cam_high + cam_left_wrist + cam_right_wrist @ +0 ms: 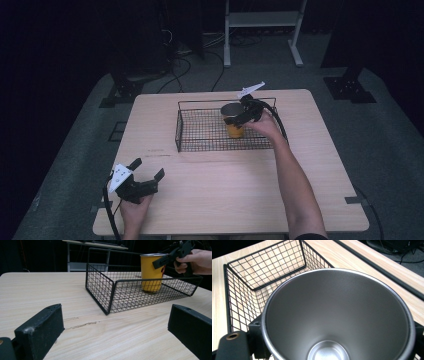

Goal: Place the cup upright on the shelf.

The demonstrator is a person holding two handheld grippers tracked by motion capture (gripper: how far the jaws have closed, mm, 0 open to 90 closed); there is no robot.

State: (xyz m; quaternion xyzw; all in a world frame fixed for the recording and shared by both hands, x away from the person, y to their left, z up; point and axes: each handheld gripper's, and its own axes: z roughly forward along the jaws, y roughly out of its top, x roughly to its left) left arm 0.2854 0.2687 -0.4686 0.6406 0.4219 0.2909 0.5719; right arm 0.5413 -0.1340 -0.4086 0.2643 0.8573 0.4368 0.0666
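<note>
Cup (234,122) stands upright inside the wire basket (200,145), right half, bottom on or just off the floor; we can't tell which. We hold it with the right gripper (243,114), jaws clamped on either side of its upper wall near the rim. Left gripper (146,175) sits idle near the table's front-left corner, jaws wide, holding nothing. We judge this the placing step: next we need the cup seated, then the jaws spread and lifted straight up, clear of the rim.
</note>
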